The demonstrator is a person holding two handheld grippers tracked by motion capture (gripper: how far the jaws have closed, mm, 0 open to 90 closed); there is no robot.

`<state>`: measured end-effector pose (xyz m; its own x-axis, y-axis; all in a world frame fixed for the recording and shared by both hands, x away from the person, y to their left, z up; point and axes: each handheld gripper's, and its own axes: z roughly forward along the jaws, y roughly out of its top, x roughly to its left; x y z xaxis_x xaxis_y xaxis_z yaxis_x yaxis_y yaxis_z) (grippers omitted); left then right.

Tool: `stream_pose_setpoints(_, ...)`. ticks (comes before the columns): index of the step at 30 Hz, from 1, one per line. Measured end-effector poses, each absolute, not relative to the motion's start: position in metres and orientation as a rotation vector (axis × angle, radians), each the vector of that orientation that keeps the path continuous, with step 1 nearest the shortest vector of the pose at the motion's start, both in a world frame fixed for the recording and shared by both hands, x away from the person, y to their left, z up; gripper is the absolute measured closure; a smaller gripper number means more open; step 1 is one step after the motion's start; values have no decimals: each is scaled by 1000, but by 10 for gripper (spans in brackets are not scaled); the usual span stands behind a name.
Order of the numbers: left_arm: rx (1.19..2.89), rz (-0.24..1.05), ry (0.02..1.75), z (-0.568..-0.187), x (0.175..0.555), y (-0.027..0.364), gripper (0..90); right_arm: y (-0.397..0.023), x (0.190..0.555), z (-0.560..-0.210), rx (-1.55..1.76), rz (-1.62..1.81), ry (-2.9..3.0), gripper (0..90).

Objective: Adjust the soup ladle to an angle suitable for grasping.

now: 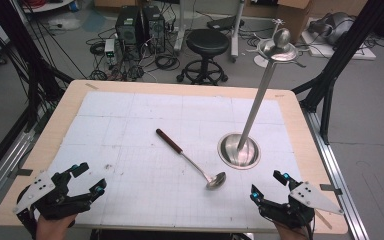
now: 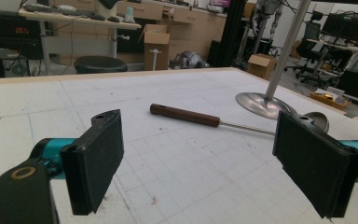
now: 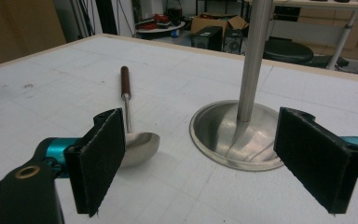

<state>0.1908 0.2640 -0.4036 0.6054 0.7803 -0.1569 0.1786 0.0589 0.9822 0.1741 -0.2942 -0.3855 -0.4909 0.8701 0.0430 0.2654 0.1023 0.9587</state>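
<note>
A metal ladle (image 1: 191, 160) with a dark brown handle lies flat on the white gridded mat in the middle of the table, bowl toward me. Right of it stands a tall steel rack (image 1: 252, 117) on a round dished base, with hooks at its top. My left gripper (image 1: 89, 180) rests open at the near left corner, nothing between its jaws; its view shows the ladle (image 2: 186, 115) ahead and the rack's base (image 2: 261, 103). My right gripper (image 1: 268, 184) sits open at the near right, close to the ladle's bowl (image 3: 137, 147) and the rack's base (image 3: 235, 135).
The wooden table (image 1: 60, 112) carries a white gridded mat (image 1: 145, 120). Beyond the far edge stand a black stool (image 1: 206, 47), computer towers (image 1: 140, 25) and loose cables on the floor. Black frame legs rise at both sides.
</note>
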Motion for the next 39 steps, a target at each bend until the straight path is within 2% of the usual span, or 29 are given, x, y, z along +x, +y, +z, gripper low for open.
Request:
stream_pose_setpoints(16, 1490, 551, 858, -405, 190, 266, 168, -280, 176, -380, 1094, 1457, 1867, 159)
stream_pose_setpoints(26, 1502, 536, 869, -408, 192, 267, 170, -245, 187, -372, 1027, 1486, 1975, 158)
stream_pose_setpoints(39, 1513, 516, 875, -410, 194, 268, 174, -196, 226, -366, 940, 1429, 2151, 158)
